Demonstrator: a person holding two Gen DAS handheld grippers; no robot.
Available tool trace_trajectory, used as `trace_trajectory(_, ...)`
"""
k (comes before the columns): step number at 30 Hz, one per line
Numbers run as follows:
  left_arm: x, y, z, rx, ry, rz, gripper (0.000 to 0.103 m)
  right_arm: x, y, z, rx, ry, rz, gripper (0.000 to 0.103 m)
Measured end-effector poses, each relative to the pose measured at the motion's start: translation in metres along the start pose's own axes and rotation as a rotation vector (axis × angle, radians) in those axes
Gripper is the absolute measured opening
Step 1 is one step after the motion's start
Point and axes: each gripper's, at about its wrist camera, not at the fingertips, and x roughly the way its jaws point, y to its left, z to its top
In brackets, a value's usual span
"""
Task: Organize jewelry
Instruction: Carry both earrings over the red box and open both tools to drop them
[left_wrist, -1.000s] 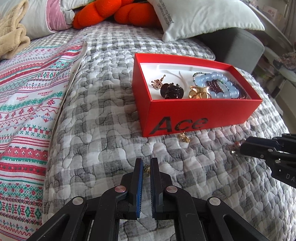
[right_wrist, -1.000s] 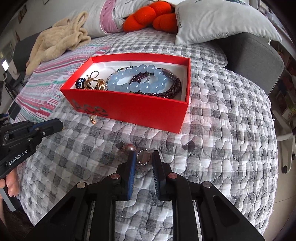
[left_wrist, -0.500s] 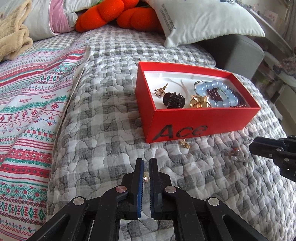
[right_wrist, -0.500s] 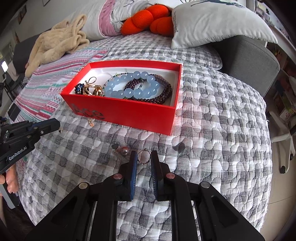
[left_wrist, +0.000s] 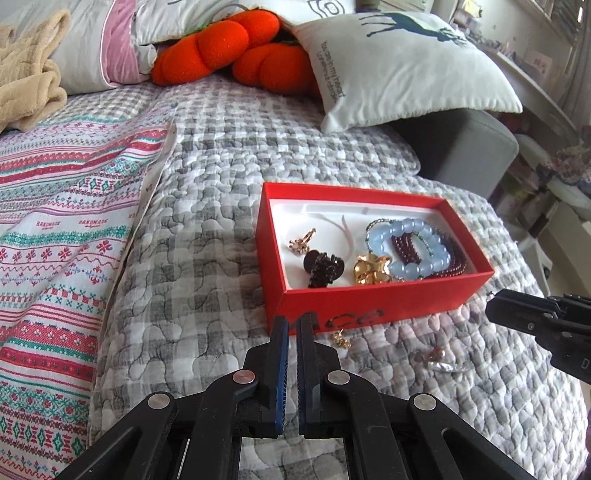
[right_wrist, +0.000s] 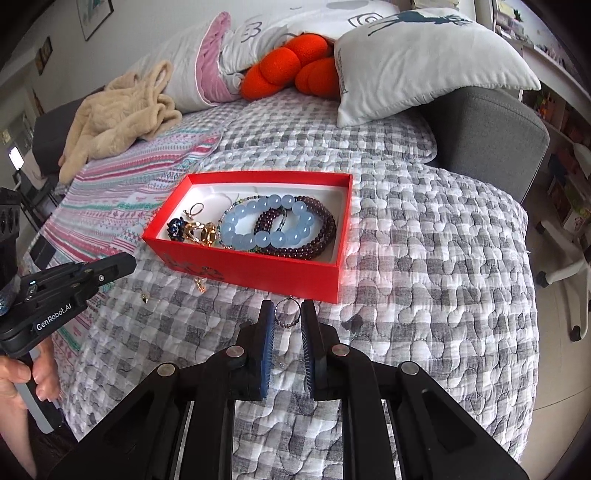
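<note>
A red box (left_wrist: 369, 310) (right_wrist: 258, 273) sits on the grey checked quilt. It holds a blue bead bracelet (left_wrist: 406, 240) (right_wrist: 266, 221), a dark red bead bracelet (right_wrist: 317, 236), a gold brooch (left_wrist: 371, 269) and a dark clip (left_wrist: 323, 267). My right gripper (right_wrist: 288, 306) (left_wrist: 493, 304) is shut on a small dark-beaded ring (right_wrist: 287, 314), held above the quilt before the box. My left gripper (left_wrist: 291, 319) (right_wrist: 125, 264) is shut, and nothing shows between its pads. Loose on the quilt lie a gold earring (left_wrist: 341, 339) (right_wrist: 199, 284), a tiny gold piece (right_wrist: 144, 297) and a pearl piece (left_wrist: 437, 356).
A white pillow (left_wrist: 399, 62), orange plush (left_wrist: 236, 48) and beige blanket (right_wrist: 122, 118) lie beyond the box. A patterned cover (left_wrist: 55, 229) spreads to the left. A grey armrest (right_wrist: 491, 133) and the bed's edge are on the right. A hand (right_wrist: 22, 373) holds the left gripper.
Both grippers have risen from the quilt. The right one lifted the beaded ring with it. The small gold piece seen between the left fingers is no longer there.
</note>
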Motion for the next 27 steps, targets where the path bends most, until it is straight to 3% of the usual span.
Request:
trace_trajectory(11,0.010,-0.018,0.025,-0.006,-0.063,-0.041,0.000,0.000,-0.004,0.028,0.054,-0.075,0.036,0.015)
trace_trajectory(27,0.034,-0.035,0.035,-0.003,-0.071,-0.036,0.000,0.015,-0.011,0.040,0.068,-0.082,0.038,0.016)
